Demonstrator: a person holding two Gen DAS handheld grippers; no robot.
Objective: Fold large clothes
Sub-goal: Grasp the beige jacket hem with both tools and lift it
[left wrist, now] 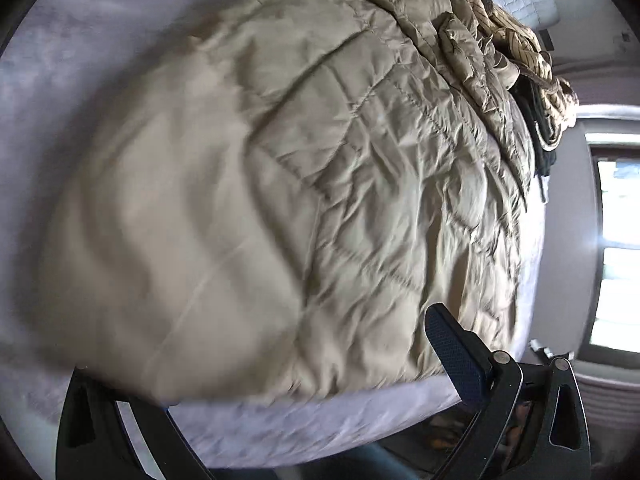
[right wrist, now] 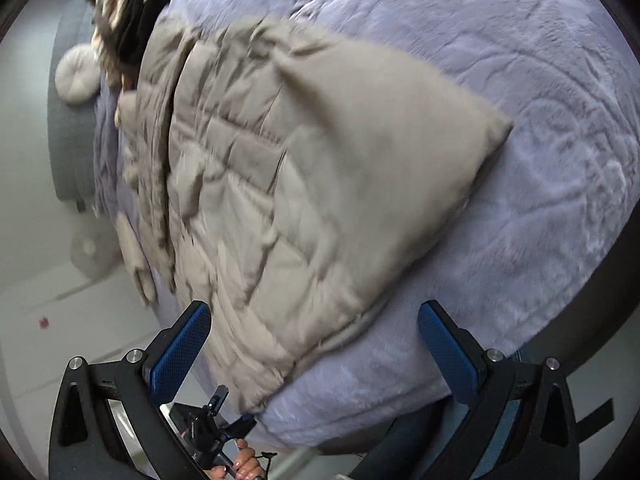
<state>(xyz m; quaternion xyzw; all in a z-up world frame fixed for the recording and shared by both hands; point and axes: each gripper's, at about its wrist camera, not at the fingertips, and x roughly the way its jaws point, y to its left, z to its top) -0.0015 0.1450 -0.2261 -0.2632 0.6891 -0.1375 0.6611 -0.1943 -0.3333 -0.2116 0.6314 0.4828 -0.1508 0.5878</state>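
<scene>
Clearly, the padded beige jacket (left wrist: 280, 184) is spread soft and bulky on the lavender bed (right wrist: 520, 120). Both the left gripper (left wrist: 280, 380) and right gripper (right wrist: 316, 344) are held open, empty. A hem corner is judged the best hold.

No readable text, label or number anywhere (both views blurred).

Bed with lavender plush blanket (right wrist: 500, 140). Grey headboard (right wrist: 66, 140), round white cushion (right wrist: 76, 80). Pale floor (right wrist: 60, 300). Bright window (left wrist: 618, 256).
</scene>
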